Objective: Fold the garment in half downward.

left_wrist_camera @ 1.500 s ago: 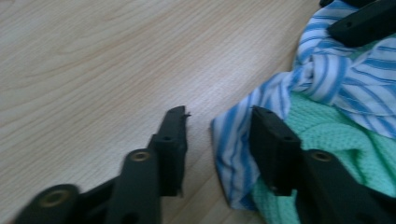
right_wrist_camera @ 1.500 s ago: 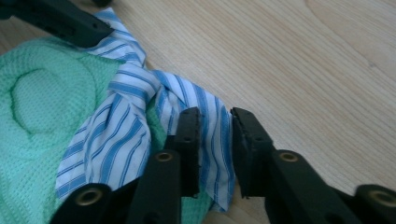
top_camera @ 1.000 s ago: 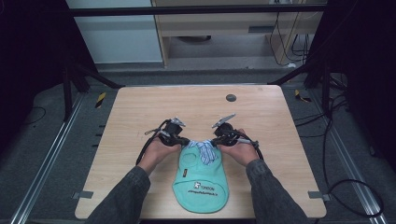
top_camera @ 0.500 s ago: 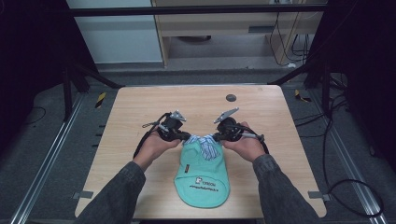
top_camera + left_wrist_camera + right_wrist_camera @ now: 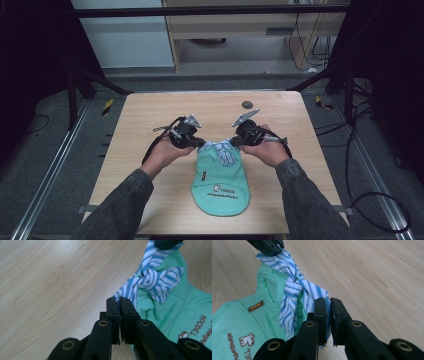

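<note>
A: What is each hand doing?

B: The left tool [image 5: 201,145] has its jaws pinched together on one end of the blue-and-white striped cloth [image 5: 221,150]. In the left gripper view the stripes [image 5: 152,282] run straight into the closed gap between its two black jaws. The right tool [image 5: 233,141] is clamped on the other end in the same way; the right gripper view shows the striped cloth [image 5: 294,297] caught between its jaws.

A: So the cloth is stretched between them?

B: It spans from one to the other and is knotted in the middle. The knot sits between the two tools at the top of the mint-green garment [image 5: 220,185].

A: Where is that garment?

B: On the table [image 5: 150,115], toward the near edge and roughly at the middle from left to right. Its top end is bunched up where the striped cloth gathers it, and the rest spreads flat toward the person, with a small brown label and printed lettering facing up. Whether the bunched end touches the wood or hangs just above it, I cannot tell.

A: And the arms?

B: Both forearms come in from the bottom of the high view in dark grey sleeves, one on each side of the garment.

A: Anything else on the table?

B: A small dark round disc [image 5: 247,104] lies near the far edge, well apart from the garment and the tools.
</note>
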Tool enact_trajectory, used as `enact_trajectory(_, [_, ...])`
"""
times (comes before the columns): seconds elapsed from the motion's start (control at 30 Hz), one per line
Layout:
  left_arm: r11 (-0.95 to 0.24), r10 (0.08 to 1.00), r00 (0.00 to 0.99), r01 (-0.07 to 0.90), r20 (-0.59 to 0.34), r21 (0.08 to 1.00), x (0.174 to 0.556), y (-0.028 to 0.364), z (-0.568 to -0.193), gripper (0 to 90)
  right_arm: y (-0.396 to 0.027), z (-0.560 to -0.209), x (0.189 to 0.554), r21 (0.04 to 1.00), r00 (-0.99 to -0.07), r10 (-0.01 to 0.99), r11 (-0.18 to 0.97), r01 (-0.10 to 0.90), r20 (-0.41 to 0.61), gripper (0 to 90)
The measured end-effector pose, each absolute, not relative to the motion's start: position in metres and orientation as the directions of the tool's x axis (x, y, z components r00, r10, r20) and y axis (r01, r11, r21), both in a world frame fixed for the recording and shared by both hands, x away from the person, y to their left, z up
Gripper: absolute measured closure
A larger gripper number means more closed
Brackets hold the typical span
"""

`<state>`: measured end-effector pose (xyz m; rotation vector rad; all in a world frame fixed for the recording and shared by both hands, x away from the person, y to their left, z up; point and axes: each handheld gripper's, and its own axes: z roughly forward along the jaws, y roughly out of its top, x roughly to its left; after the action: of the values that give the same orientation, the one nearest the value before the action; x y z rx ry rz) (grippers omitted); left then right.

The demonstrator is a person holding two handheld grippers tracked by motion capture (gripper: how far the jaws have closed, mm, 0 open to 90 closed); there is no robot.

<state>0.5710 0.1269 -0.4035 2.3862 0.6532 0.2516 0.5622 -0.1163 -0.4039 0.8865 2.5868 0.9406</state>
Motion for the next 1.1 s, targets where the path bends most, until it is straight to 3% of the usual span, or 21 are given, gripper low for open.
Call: enact_trajectory(1.1, [-0.701,0.499,0.863,0.348,0.079,0.622,0.594,0.111,-0.379,86.7,-0.122,-0.382,0.566,0.649,-0.763,0.643,0.608,0.458,-0.064,83.4])
